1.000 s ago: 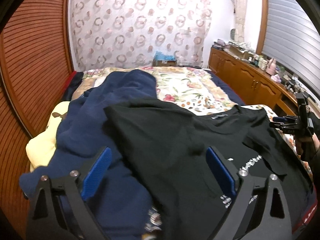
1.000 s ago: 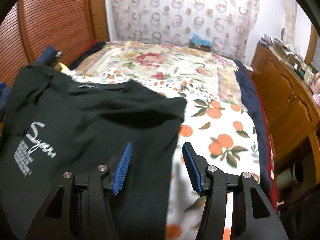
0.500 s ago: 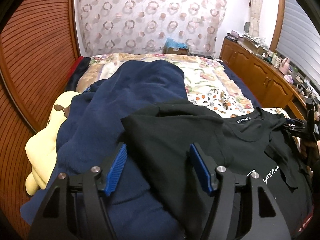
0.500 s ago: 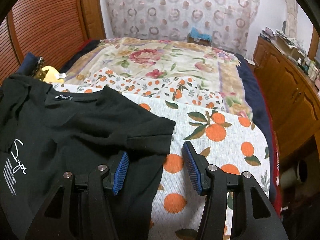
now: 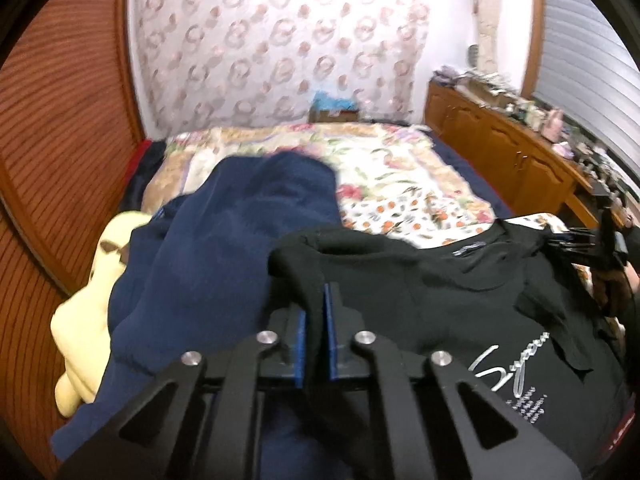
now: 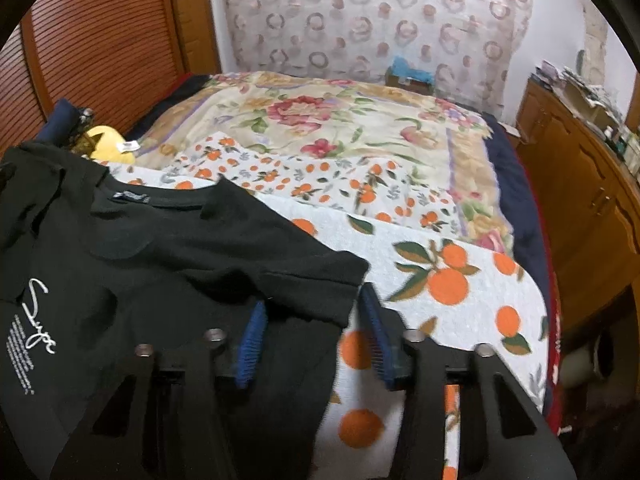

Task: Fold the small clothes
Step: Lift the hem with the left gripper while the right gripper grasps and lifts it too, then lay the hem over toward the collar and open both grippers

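Note:
A black T-shirt (image 5: 440, 292) with white script print lies spread face up on the bed, its collar toward the far end. My left gripper (image 5: 316, 308) is shut on a bunched fold at the shirt's left shoulder and sleeve, with black cloth pinched between the blue pads. In the right wrist view the same T-shirt (image 6: 160, 264) fills the left half. My right gripper (image 6: 312, 320) straddles the right sleeve's hem (image 6: 312, 276). Its jaws are closing, the sleeve cloth lies between them, and a gap still shows beside the right pad.
A navy garment (image 5: 224, 264) and a pale yellow one (image 5: 84, 320) are heaped left of the shirt. An orange-print sheet (image 6: 440, 280) and a floral quilt (image 6: 340, 132) cover the bed. A slatted wooden wall (image 5: 60, 160) stands left and a cluttered wooden cabinet (image 6: 580, 200) runs along the right.
The left jaws went from wide apart to pinched on the shirt's left shoulder. The right jaws narrowed slightly around the right sleeve, and that gripper slid toward the sleeve's hem.

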